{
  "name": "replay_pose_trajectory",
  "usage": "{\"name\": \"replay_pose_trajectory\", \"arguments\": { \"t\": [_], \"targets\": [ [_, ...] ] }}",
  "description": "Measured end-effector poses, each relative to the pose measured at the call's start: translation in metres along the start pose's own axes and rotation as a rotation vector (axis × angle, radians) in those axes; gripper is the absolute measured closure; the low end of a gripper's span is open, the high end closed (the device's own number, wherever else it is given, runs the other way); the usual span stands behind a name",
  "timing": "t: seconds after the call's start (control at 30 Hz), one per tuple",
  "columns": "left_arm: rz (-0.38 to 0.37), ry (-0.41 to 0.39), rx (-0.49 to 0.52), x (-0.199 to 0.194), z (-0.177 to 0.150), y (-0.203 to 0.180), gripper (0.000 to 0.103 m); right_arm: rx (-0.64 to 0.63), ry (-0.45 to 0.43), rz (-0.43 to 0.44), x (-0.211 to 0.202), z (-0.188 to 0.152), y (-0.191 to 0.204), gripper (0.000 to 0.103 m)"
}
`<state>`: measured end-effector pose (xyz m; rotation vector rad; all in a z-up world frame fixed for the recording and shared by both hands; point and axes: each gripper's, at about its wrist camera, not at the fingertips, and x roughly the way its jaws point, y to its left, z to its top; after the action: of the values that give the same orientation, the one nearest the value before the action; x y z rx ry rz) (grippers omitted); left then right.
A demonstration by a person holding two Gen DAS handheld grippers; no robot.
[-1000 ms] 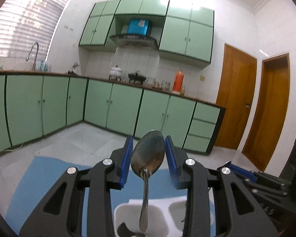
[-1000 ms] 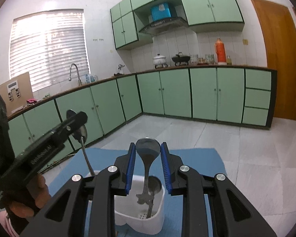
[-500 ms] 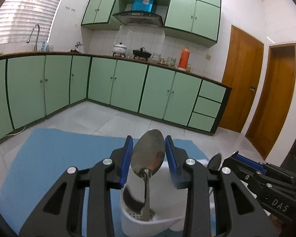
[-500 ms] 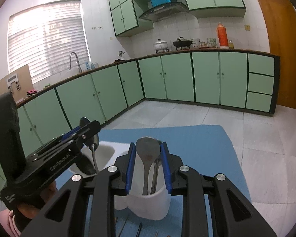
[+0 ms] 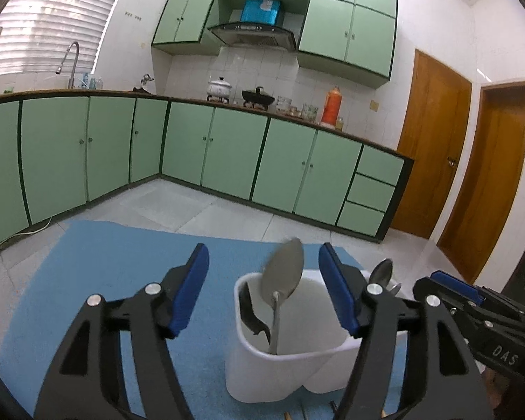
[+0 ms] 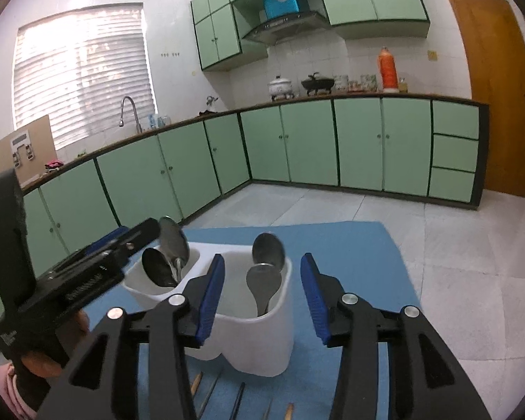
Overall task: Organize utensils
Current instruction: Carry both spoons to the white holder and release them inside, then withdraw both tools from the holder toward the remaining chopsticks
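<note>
A white two-compartment utensil holder (image 5: 290,360) (image 6: 248,336) stands on a blue mat (image 5: 98,262) (image 6: 360,266). My left gripper (image 5: 266,287) is open just above its left compartment; a metal spoon (image 5: 281,280) leans free in that compartment beside a dark utensil (image 5: 253,315). My right gripper (image 6: 262,290) is open over the right compartment, where two spoons (image 6: 267,269) stand bowl-up. The left gripper (image 6: 98,266) also shows in the right wrist view, beside the left compartment's spoons (image 6: 168,255).
Several loose utensils (image 6: 241,399) lie on the mat in front of the holder. Green kitchen cabinets (image 5: 227,161), a tiled floor (image 6: 472,252) and wooden doors (image 5: 434,147) surround the mat. The right gripper (image 5: 479,311) shows at the right edge of the left wrist view.
Both grippers opened and let go of their spoons, which now stand in the holder's compartments. The holder has come nearer in both views.
</note>
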<state>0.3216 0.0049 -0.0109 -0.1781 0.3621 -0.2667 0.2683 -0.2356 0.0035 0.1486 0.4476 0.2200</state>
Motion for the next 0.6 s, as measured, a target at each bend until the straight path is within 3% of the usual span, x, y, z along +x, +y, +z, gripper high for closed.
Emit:
{"name": "replay_pose_trajectory", "arguments": {
  "t": [0.17, 0.27, 0.33, 0.43, 0.6],
  "targets": [
    [0.002, -0.037, -0.007, -0.027, 0.005, 0.002, 0.027, 0.013, -0.031, -0.018, -0.020, 0.000, -0.007, 0.052],
    [0.006, -0.055, 0.000, -0.048, 0.001, 0.001, 0.016, 0.008, -0.050, -0.045, -0.035, -0.006, -0.006, 0.040],
    [0.008, -0.061, 0.002, -0.060, -0.003, 0.001, 0.013, -0.002, -0.071, -0.069, -0.048, -0.012, -0.005, 0.025],
    [0.010, -0.057, 0.001, -0.079, -0.013, 0.001, 0.008, -0.004, -0.097, -0.099, -0.067, -0.022, -0.008, 0.015],
    [0.012, -0.027, 0.015, -0.104, -0.036, -0.002, 0.007, -0.004, -0.091, -0.109, -0.088, -0.041, -0.007, 0.012]
  ]
}}
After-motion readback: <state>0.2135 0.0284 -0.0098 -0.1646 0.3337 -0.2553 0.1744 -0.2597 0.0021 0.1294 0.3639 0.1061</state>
